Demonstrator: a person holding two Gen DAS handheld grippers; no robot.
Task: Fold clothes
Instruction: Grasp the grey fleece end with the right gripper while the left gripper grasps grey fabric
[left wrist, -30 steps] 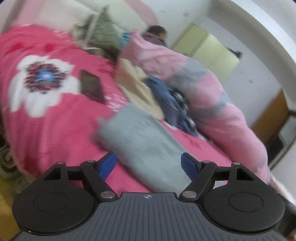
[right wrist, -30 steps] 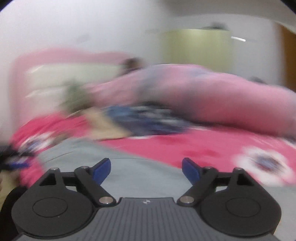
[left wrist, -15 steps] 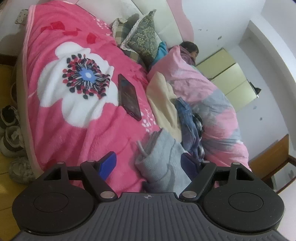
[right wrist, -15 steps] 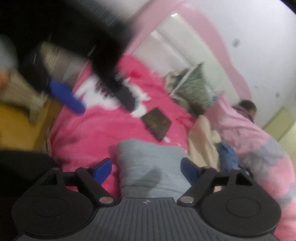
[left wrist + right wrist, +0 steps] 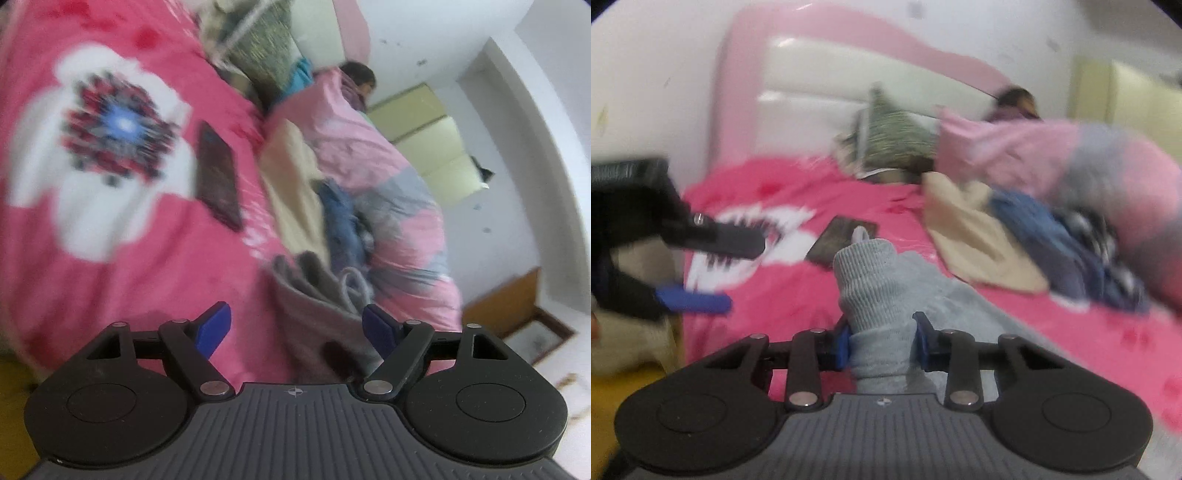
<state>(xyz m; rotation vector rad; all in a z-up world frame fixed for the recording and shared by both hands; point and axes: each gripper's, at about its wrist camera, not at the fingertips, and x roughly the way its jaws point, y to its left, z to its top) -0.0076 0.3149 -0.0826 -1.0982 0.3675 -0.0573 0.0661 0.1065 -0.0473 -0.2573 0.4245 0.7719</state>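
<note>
A grey knit garment (image 5: 882, 269) lies bunched on the pink flowered blanket (image 5: 783, 288). My right gripper (image 5: 882, 341) is shut on its ribbed edge, which stands up between the blue pads. In the left wrist view the grey garment (image 5: 321, 295) sits just ahead of my left gripper (image 5: 297, 326), toward its right finger. That gripper is open and holds nothing. It also shows at the left of the right wrist view as the left gripper (image 5: 744, 275), open above the blanket's edge.
A dark phone (image 5: 218, 181) lies on the blanket beyond the garment. A beige cloth (image 5: 975, 240) and blue clothes (image 5: 1052, 240) are heaped against a pink and grey duvet (image 5: 1071, 158) covering a person. A green cushion (image 5: 890, 147) leans on the headboard.
My right gripper went from open over the flat grey garment to shut on its ribbed edge. The garment is now bunched. My left gripper stayed open and swung over the bed.
</note>
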